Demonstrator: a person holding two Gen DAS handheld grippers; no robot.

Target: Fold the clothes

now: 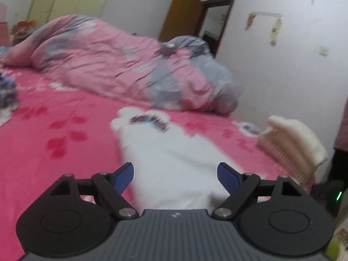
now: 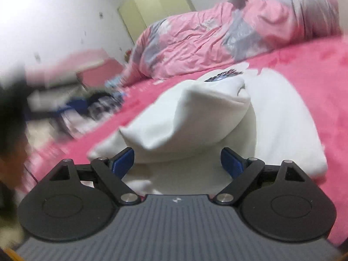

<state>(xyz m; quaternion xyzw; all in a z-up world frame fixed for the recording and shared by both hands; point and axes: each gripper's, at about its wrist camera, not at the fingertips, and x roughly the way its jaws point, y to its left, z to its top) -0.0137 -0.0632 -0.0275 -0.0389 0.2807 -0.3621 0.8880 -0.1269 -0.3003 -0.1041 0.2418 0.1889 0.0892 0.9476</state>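
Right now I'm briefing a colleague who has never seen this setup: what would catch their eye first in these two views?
The white garment with a dark printed emblem lies spread on the hot-pink bedsheet, one part folded over itself. Behind it a rumpled pink-and-grey duvet is heaped along the far side of the bed. Both the left gripper and the right gripper hang open just before the garment's near edge, gripping nothing.
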